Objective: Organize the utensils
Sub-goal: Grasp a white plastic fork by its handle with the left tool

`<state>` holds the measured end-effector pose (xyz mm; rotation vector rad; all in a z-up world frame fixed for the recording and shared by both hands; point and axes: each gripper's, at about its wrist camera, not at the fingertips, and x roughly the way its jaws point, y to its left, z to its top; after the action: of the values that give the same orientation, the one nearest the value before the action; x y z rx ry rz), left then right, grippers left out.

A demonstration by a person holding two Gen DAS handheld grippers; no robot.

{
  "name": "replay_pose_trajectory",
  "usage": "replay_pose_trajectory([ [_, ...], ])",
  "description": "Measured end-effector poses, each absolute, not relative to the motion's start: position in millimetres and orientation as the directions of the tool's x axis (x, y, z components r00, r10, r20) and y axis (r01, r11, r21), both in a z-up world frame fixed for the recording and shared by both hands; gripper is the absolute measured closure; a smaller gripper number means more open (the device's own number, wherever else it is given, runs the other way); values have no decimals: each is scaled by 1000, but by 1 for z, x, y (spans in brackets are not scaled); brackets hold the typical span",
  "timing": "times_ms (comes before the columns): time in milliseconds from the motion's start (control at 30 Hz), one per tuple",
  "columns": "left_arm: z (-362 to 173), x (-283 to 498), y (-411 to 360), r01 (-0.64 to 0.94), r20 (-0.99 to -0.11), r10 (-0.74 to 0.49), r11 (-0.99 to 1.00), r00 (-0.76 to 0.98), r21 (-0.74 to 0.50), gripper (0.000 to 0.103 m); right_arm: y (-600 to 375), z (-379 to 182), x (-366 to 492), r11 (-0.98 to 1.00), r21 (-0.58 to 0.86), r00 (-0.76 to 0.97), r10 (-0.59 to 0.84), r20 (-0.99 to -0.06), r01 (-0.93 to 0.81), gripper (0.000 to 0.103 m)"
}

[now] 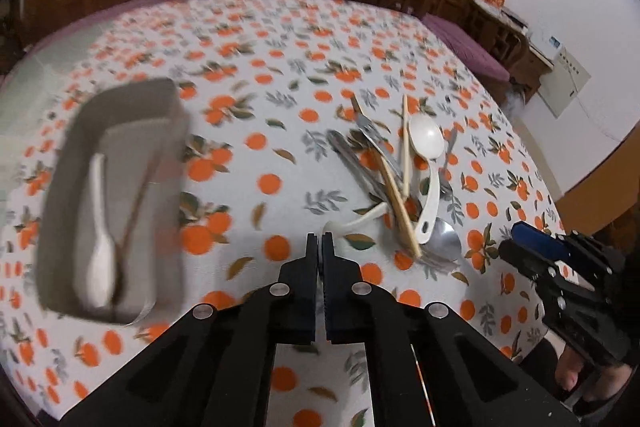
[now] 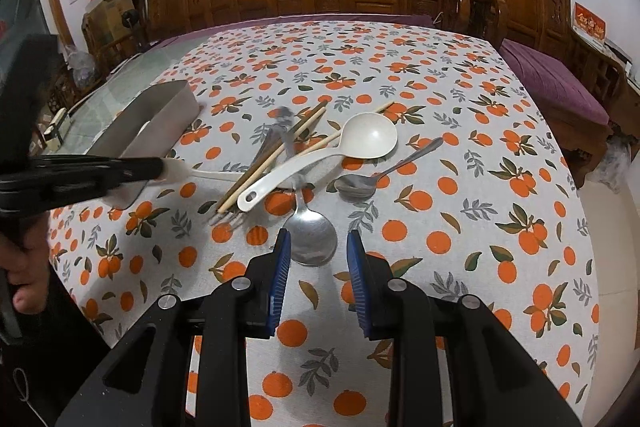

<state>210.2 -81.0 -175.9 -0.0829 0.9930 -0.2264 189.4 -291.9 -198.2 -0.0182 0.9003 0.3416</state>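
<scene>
Right wrist: left gripper (image 2: pixel 162 169) pinching white spoon (image 2: pixel 200 174), apparently; right gripper (image 2: pixel 316 247) spread; two ladles.

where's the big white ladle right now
In the right wrist view the white ladle lies mid-table on the utensil pile, bowl far right, handle crossing the chopsticks, just beyond the large metal spoon.

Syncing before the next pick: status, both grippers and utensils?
Left gripper shut on small white spoon. Right gripper open above metal spoon. Utensil pile lies outside gray tray.
</scene>
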Motion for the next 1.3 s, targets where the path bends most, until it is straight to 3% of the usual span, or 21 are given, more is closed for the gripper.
replay_pose_trajectory([
  [467, -120, 175, -29, 113, -699, -149, 989, 699, -98, 102, -278, -201, 186, 942, 92, 569, 272, -776, -324, 72],
  [567, -119, 180, -25, 122, -690, -160, 987, 706, -105, 102, -276, -200, 190, 940, 109, 568, 285, -772, -323, 72],
  [633, -120, 184, -24, 129, -685, -163, 987, 710, -101, 102, -274, -200, 197, 939, 131, 565, 299, -769, -319, 81],
  [700, -120, 192, -24, 136, -676, -158, 987, 720, -86, 102, -270, -202, 206, 937, 141, 557, 306, -772, -320, 83],
  [1300, -135, 198, -26, 200, -641, -185, 978, 745, -49, 102, -244, -243, 261, 950, 113, 449, 240, -861, -292, 87],
])
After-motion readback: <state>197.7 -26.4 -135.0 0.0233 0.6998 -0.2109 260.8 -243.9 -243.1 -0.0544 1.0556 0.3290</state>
